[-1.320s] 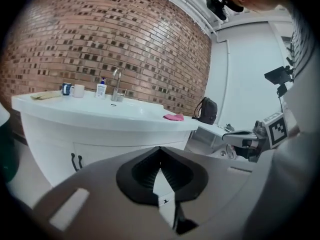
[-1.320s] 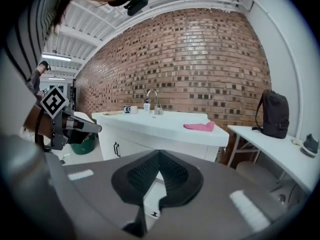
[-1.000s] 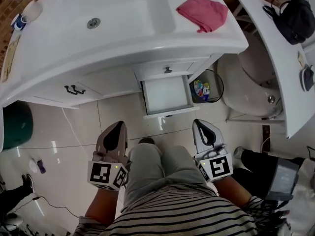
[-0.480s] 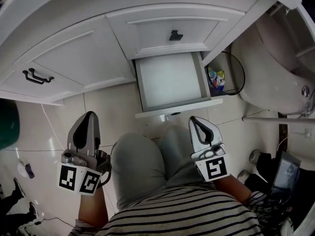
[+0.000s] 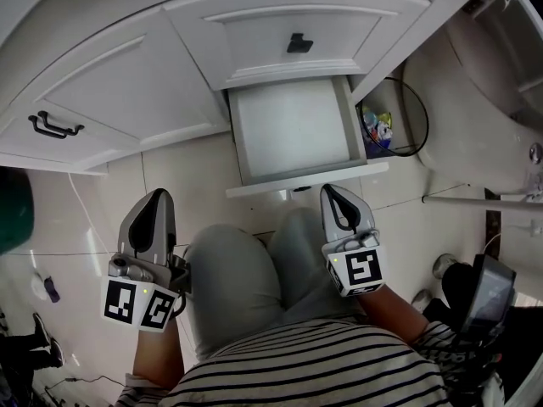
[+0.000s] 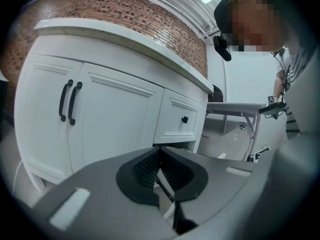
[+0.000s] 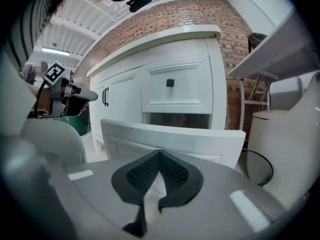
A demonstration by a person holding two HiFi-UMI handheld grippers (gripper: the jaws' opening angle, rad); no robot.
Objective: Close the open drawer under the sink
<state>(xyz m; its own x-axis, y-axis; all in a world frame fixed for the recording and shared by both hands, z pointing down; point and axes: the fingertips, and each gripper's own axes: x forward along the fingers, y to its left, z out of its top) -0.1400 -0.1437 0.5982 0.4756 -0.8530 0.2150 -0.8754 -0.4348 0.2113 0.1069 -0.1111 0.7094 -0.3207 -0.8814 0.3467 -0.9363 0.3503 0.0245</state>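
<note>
The open drawer (image 5: 292,127) juts out of the white vanity below a closed drawer with a black knob (image 5: 299,42); its inside looks bare. Its front panel (image 5: 307,179) faces me. My right gripper (image 5: 332,192) is shut and empty, its tip just short of the panel's right part. In the right gripper view the drawer front (image 7: 172,138) fills the space right behind the closed jaw tips (image 7: 159,153). My left gripper (image 5: 156,198) is shut and empty, over the floor tiles left of the drawer. From the left gripper view (image 6: 160,149) the cabinet doors (image 6: 70,101) lie ahead.
A wire-rimmed wastebasket (image 5: 392,134) with colourful wrappers stands right of the drawer, beside a white toilet (image 5: 488,100). A green bin (image 5: 12,212) sits at the far left. My knees (image 5: 246,270) are between the two grippers. A metal bar (image 5: 479,200) crosses the floor at right.
The head has dropped lower and closer to the vanity; the sink top is out of sight. Both grippers have moved forward, and the right one has come close to the drawer front.
</note>
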